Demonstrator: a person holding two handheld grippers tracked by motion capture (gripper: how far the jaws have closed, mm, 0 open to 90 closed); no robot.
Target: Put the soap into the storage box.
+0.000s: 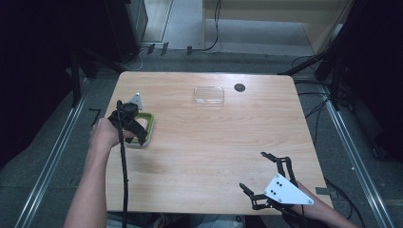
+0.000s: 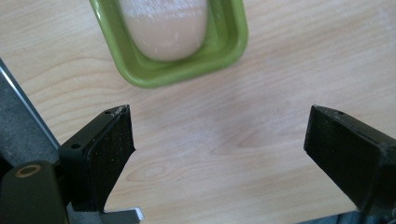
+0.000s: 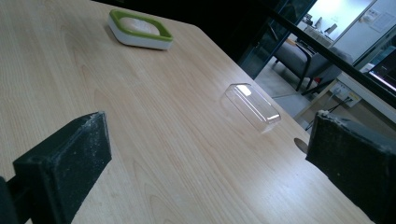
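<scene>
We see the wooden worktop (image 1: 204, 156) with much free surface in the middle. The left gripper (image 1: 135, 124), jaws wide with nothing between, hovers over the green dish (image 1: 149, 124) near the left edge. The right gripper (image 1: 256, 172), also wide and holding nothing, rests at the near right corner. A clear lid (image 1: 208, 95) lies near the far edge.

You have one green-rimmed dish (image 1: 147, 129) on the table (image 1: 199, 156), with one pale lump (image 2: 166, 28) of something soft inside it. One clear plastic lid (image 1: 208, 95) lies apart from it, farther across the wood. One dark round hole (image 1: 239, 87) sits just beside that lid. You hold two grippers, one left gripper (image 1: 138, 135) and one right gripper (image 1: 256, 172).
</scene>
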